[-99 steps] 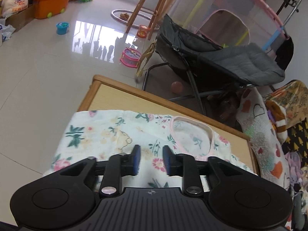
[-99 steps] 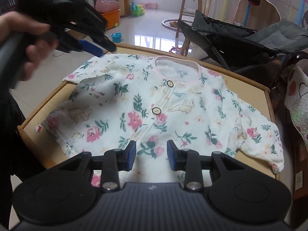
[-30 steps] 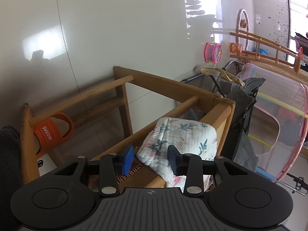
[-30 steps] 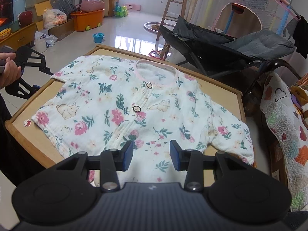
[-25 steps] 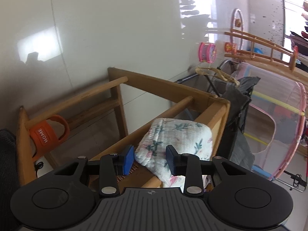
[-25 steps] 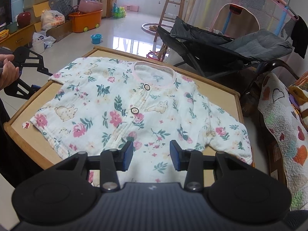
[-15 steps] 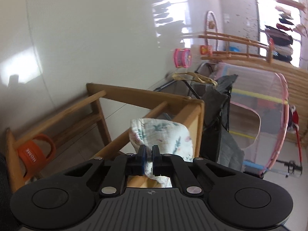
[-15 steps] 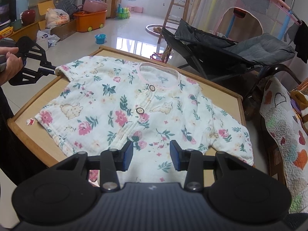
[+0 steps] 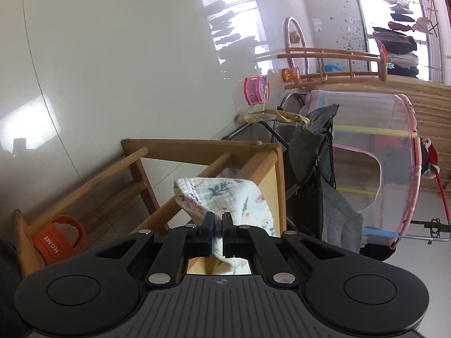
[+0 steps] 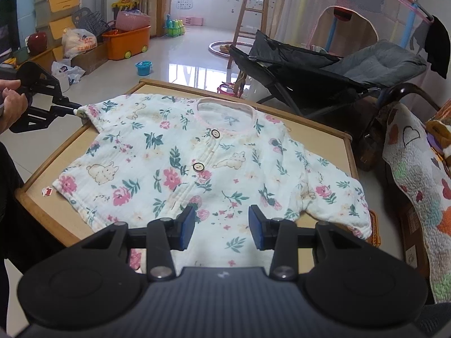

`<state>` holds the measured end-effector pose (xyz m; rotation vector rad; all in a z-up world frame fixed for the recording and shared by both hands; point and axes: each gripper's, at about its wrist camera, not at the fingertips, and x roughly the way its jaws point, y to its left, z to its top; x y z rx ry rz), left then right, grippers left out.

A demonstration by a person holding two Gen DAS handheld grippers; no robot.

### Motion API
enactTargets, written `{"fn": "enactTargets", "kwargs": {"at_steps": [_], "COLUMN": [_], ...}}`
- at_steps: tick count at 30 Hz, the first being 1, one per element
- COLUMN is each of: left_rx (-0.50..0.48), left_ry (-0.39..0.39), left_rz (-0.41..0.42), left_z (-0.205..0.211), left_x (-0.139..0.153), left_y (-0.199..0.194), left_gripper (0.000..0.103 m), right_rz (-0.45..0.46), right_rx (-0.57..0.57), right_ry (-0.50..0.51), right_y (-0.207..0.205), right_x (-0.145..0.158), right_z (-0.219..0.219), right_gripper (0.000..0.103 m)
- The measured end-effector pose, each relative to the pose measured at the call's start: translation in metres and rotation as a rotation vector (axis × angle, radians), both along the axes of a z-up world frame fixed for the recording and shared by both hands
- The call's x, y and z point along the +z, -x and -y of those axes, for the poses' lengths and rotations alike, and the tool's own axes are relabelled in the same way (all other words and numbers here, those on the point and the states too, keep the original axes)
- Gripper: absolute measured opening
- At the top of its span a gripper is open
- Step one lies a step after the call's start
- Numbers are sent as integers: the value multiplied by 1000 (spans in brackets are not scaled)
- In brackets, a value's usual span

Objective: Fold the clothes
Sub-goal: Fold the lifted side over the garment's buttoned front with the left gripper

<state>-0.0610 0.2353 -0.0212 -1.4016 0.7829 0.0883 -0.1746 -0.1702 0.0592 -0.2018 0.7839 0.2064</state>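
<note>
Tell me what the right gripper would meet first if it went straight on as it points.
Probably the white floral baby top on the wooden table; the open right gripper hovers above its hem, depth uncertain.

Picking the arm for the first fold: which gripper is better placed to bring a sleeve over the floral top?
Left, probably. The left gripper is already shut on the sleeve cuff of the floral baby top. The right gripper hangs open over the hem, holding nothing.
</note>
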Motion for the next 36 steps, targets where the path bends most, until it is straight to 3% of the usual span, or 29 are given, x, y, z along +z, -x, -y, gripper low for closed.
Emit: {"fn": "enactTargets", "kwargs": {"at_steps": [10,19,26,36], "left_rx": [-62,-187,-276,-396], "left_ry": [-43,-95,-104,-141], "left_rz": [42,82,98,45], "left_z": [18,58,94,135], "left_x": [29,50,53,37], "left_y": [-8,-22,-31,-31], "left_gripper": [4,4,4,4], "right_rz": [12,5,7,3], "right_rx": [-52,-75,-88,-101], "right_ry": [-63,-111,-136,-154], "right_y": [-1,0,-1,-1], "right_x": [1,0,0,-1], "right_z": [12,21,25,31], "right_gripper": [41,41,42,42]}}
